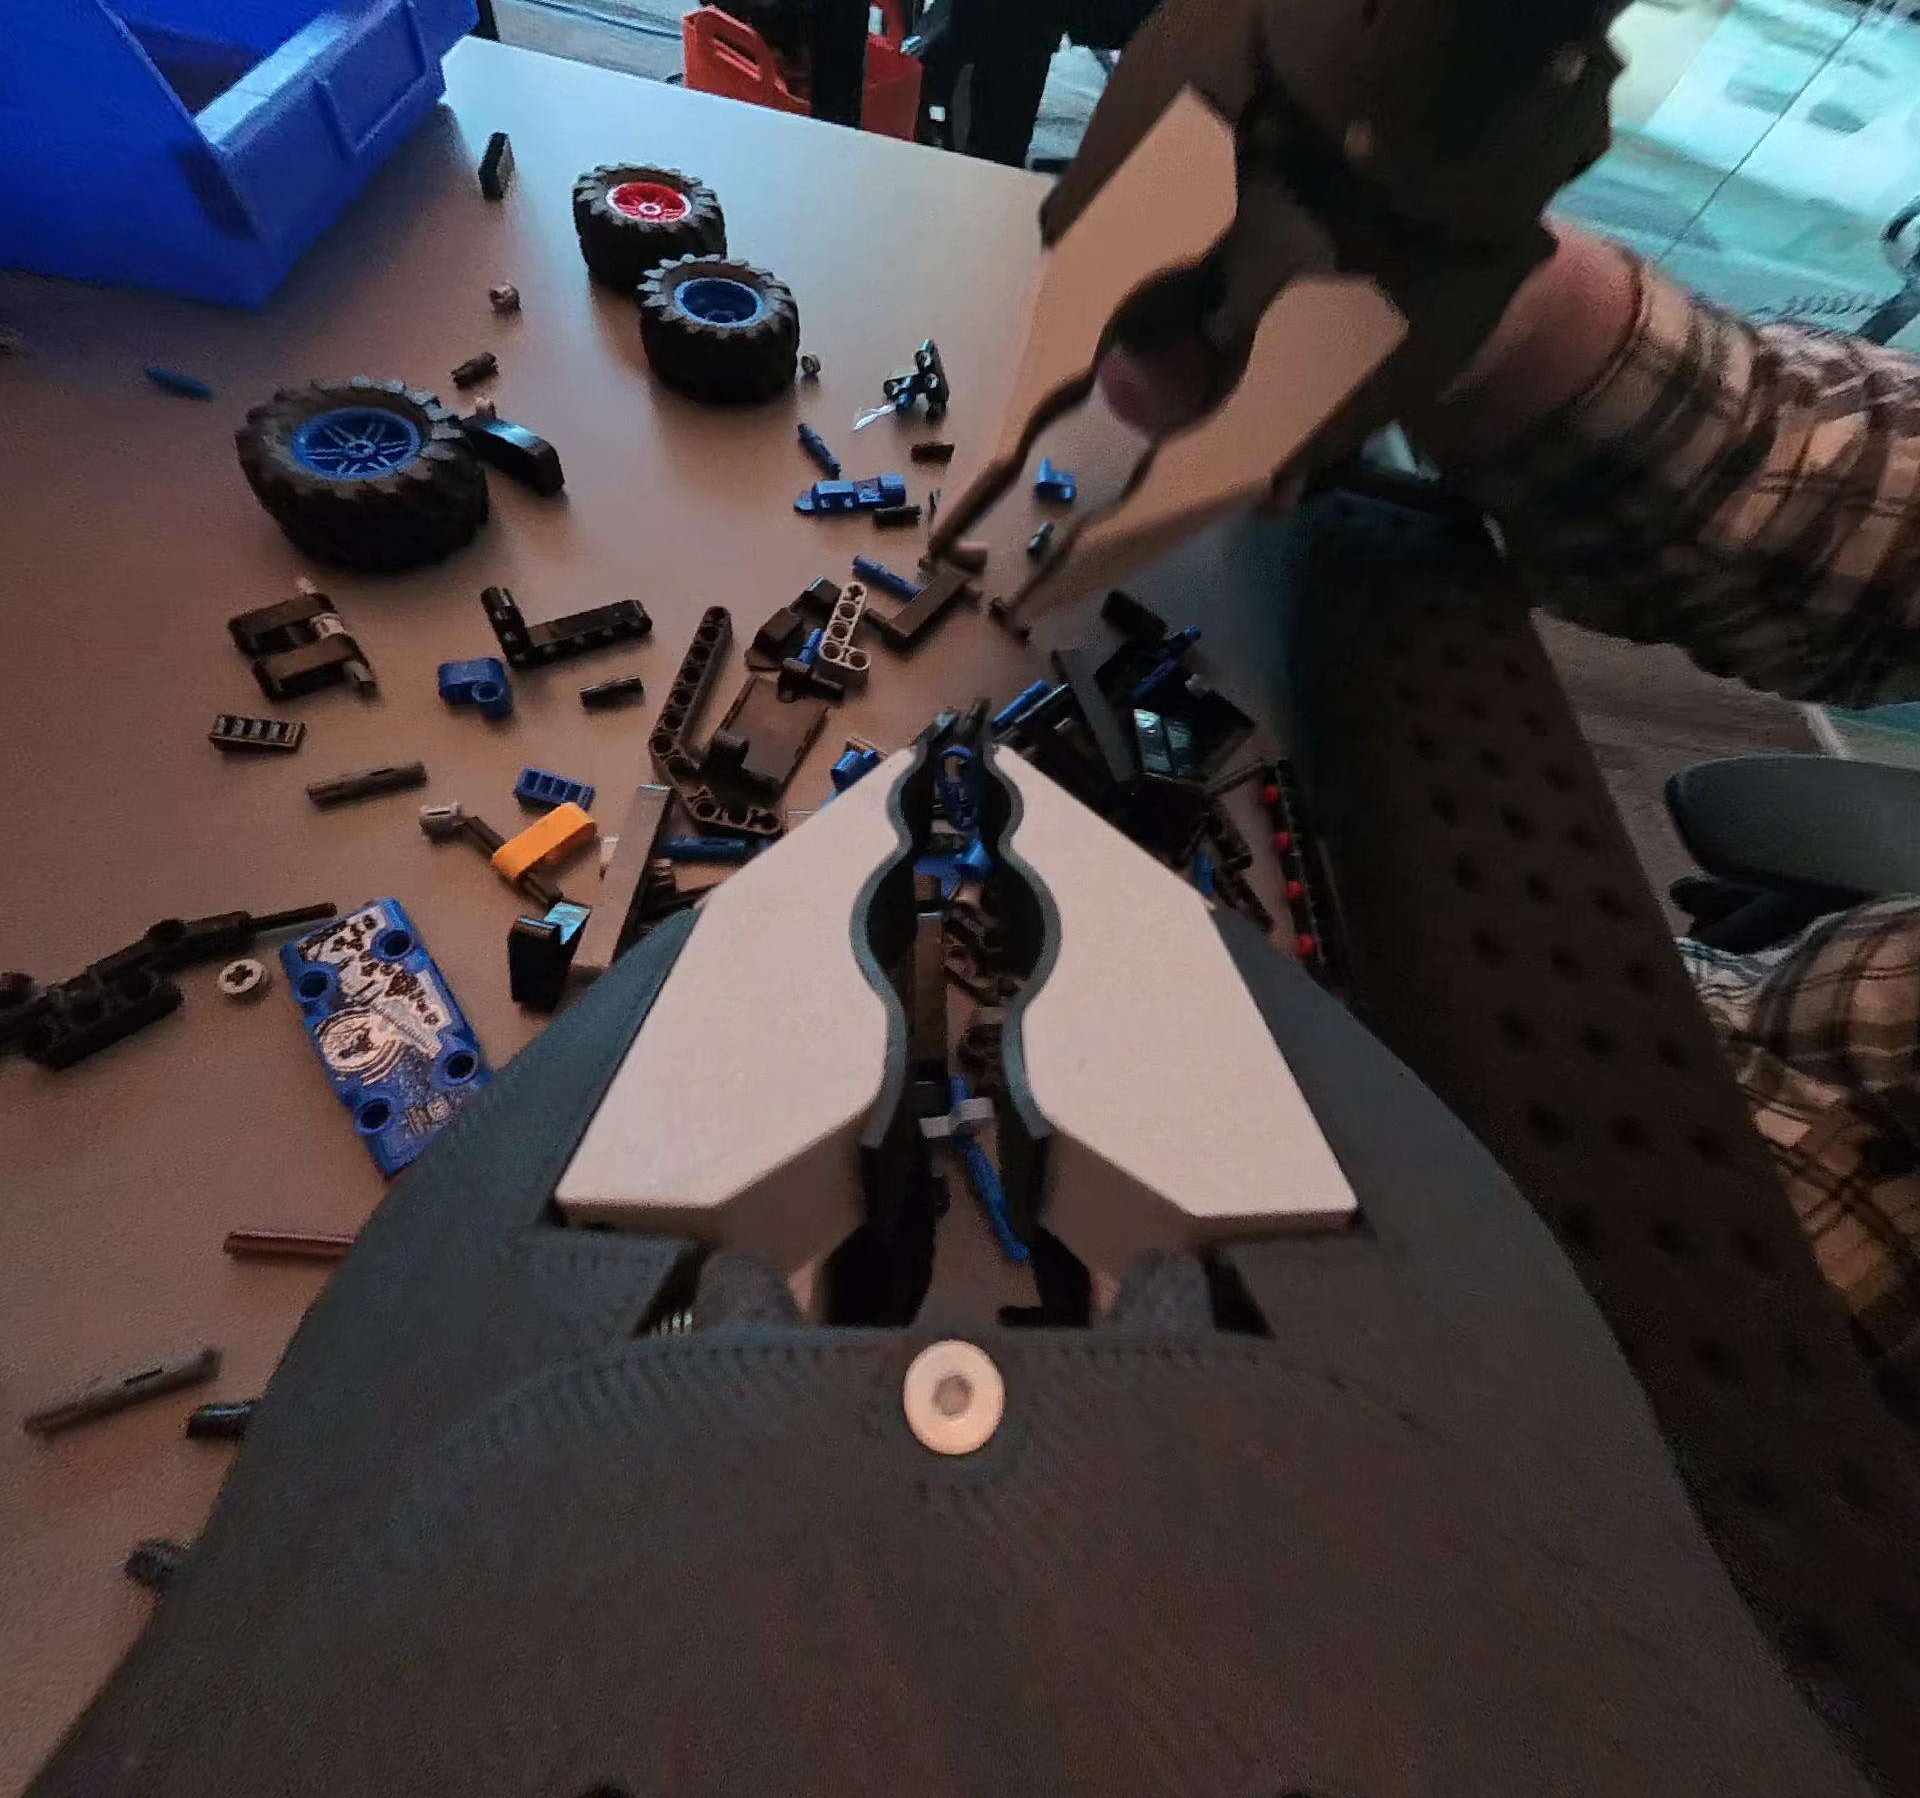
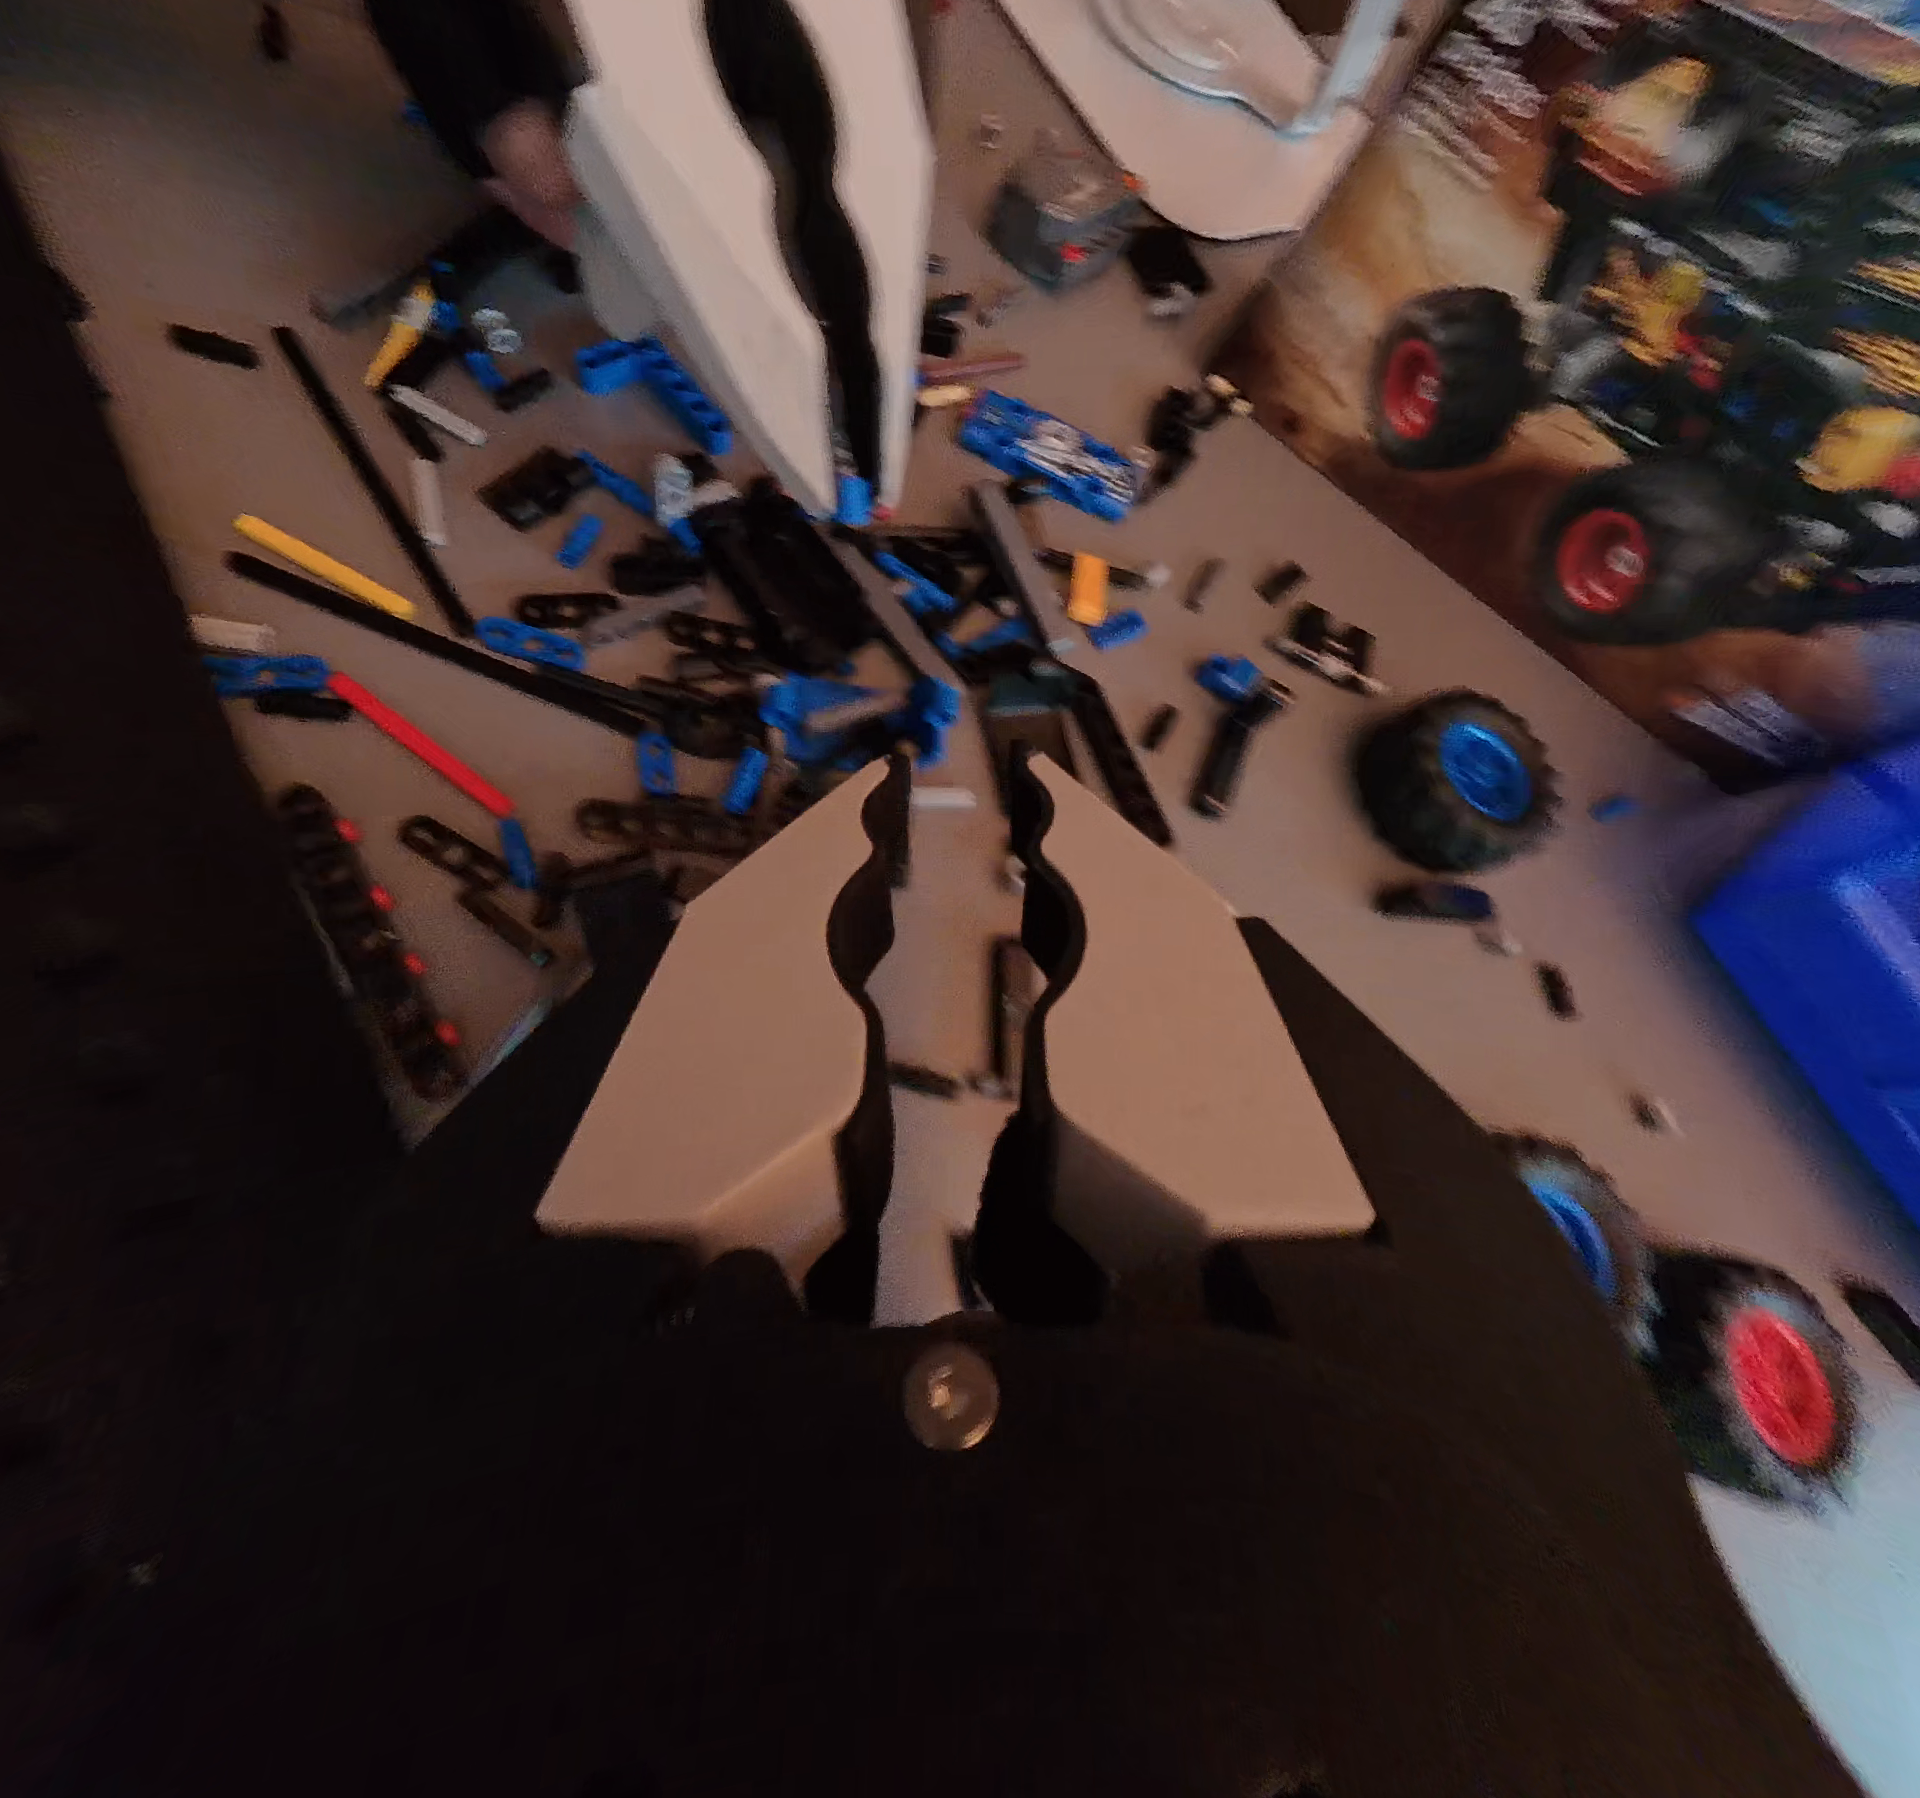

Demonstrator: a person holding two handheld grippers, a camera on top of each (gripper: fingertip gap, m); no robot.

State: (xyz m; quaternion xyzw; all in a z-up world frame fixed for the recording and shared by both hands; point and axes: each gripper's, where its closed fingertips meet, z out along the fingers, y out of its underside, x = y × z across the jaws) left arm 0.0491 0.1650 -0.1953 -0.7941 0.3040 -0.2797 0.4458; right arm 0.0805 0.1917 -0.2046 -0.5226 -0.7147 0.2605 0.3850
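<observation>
Left wrist view showed the left gripper (image 1: 961,725) nearly closed over a heap of black and blue building pieces (image 1: 1122,740) on the table (image 1: 831,190), a small blue piece (image 1: 954,782) lodged between its fingers. Across it, the right gripper (image 1: 977,574) hung with its jaws narrowly apart, tips just above a black beam (image 1: 930,600). Wheels (image 1: 358,465) and a blue bin (image 1: 208,86) sat well apart. Crowded so closely, I judged either tip could snag neighbouring parts and scatter them.
</observation>
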